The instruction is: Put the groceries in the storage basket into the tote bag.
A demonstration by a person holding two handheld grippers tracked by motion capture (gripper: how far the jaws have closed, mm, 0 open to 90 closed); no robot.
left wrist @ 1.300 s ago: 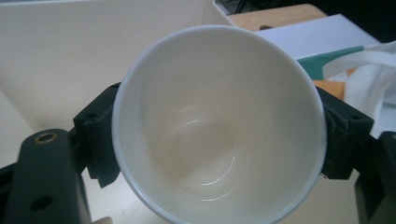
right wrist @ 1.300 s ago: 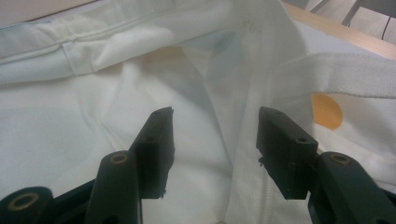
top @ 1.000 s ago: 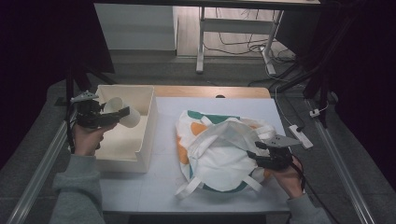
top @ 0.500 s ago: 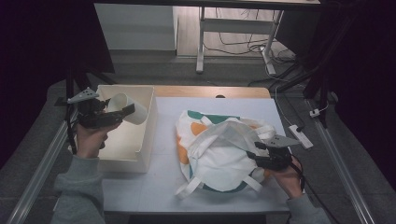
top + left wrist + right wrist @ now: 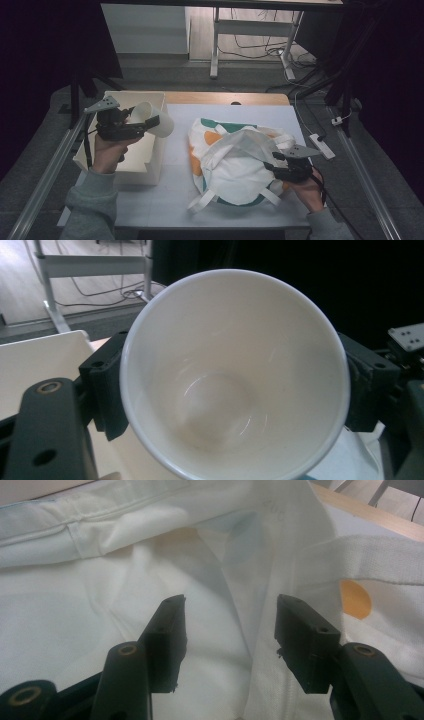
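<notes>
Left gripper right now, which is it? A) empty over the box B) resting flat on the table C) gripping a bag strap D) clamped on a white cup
D: the left gripper has its jaws on either side of the white cup, held up above the box.

White cup (image 5: 152,119); white bag (image 5: 235,160) with orange, green patches.

A white table (image 5: 170,185) sits in the middle of the picture. Behind it, at the top, is a grey floor with black cables (image 5: 260,47) and white metal legs (image 5: 216,42). A white power strip (image 5: 321,146) lies at the table's right edge.
</notes>
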